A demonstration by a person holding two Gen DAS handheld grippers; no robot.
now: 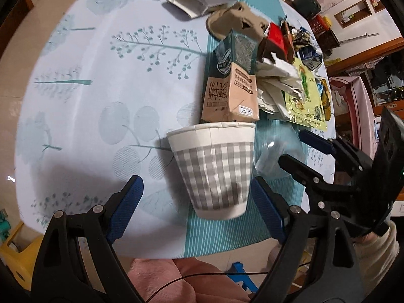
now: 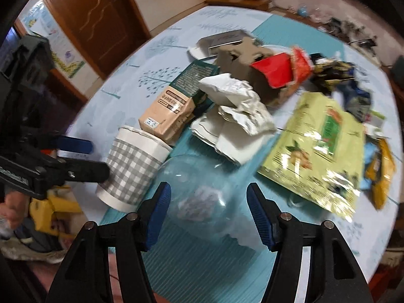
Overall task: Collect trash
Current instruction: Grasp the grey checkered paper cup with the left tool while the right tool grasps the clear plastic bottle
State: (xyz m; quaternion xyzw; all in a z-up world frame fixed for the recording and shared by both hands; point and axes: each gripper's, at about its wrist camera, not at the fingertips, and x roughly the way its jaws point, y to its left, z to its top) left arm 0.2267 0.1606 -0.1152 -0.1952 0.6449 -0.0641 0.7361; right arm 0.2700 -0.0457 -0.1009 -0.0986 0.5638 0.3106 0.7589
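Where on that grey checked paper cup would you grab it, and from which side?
Grip the grey-and-white checked paper cup across its checked side wall, coming in level from the near table edge. It stands upright with bare tablecloth on its left and the left gripper already open around its base. The pink-and-green milk carton crowds its far rim, and a clear plastic dome sits close on its right.
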